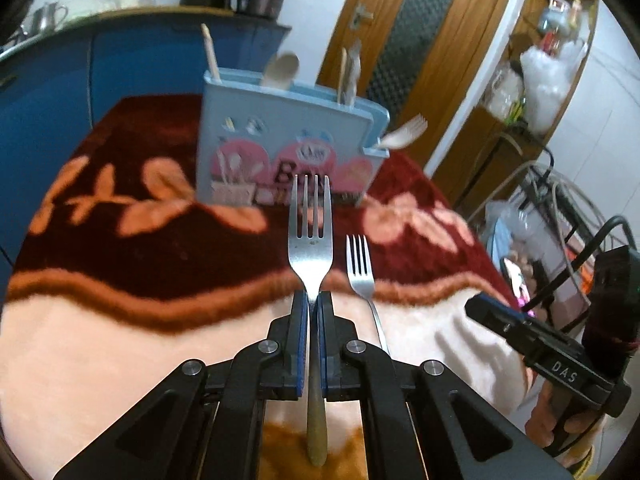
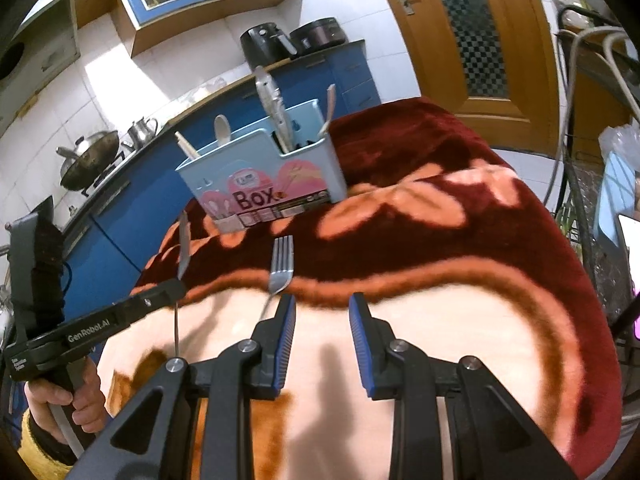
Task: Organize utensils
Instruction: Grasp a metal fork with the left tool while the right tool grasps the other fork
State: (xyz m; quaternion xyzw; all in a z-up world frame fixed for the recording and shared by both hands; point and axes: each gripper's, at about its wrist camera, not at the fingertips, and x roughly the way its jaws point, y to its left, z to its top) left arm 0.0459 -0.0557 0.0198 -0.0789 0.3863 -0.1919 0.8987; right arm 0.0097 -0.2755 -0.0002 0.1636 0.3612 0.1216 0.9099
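Transfer step: left claw (image 1: pixel 313 300) clamped on fork (image 1: pixel 311 240), right claw (image 2: pixel 322 312) apart, empty; next, lower it into utensil box (image 1: pixel 288 148) at surface's far edge.

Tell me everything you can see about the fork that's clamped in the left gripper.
The fork looks like shiny steel, with four straight tines and a narrow neck widening into a duller, brownish handle end. The left gripper is shut on its neck, blue pads on either side, so the tines point ahead toward the blue utensil box. It is lifted off the blanket, and only the pads touch it. In the right wrist view it shows edge-on, thin.
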